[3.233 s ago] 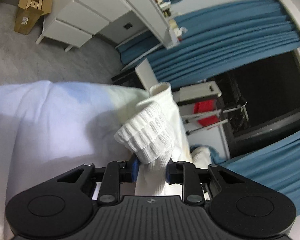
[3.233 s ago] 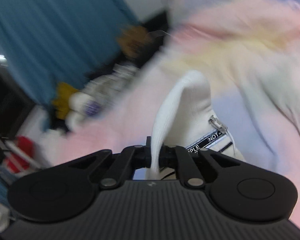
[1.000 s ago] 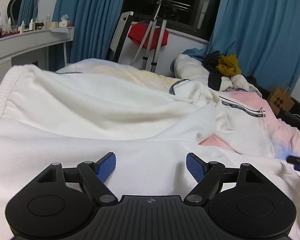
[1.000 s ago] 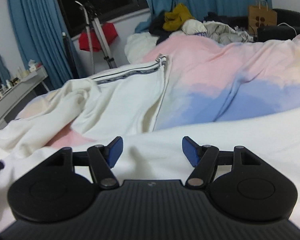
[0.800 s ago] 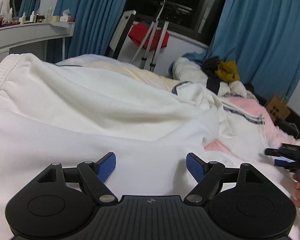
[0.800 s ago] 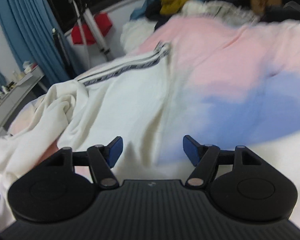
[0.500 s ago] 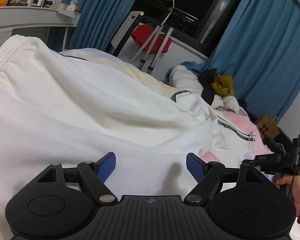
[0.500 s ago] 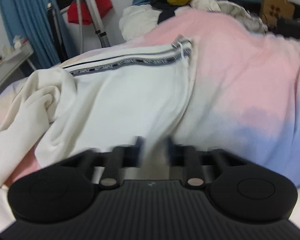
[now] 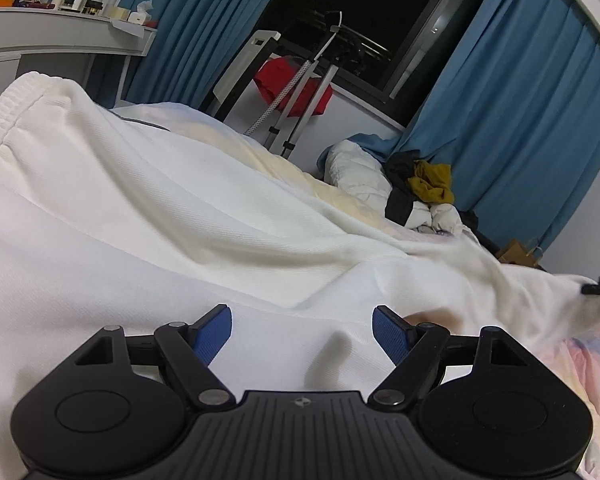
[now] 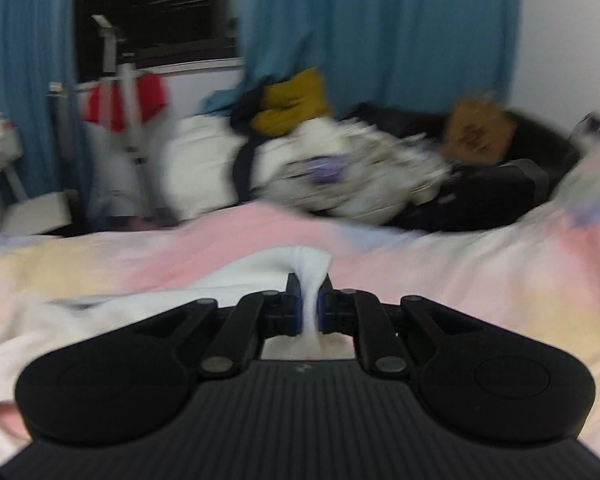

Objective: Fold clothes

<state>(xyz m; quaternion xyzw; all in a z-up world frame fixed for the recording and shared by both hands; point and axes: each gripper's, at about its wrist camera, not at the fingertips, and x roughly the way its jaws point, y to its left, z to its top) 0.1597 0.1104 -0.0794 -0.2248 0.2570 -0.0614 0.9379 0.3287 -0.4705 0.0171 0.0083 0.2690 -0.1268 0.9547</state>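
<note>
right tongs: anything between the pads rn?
Yes. In the right wrist view the right tongs are shut on a pinch of white garment; nothing else sits between the pads.

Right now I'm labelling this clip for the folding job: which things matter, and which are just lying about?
Belongs to the job:
- white garment
- right gripper, shut on a fold of it
- left gripper, fingers open over it

Just lying about:
- pastel bedspread
- clothes pile
- yellow garment
- red cloth
- blue curtains
</note>
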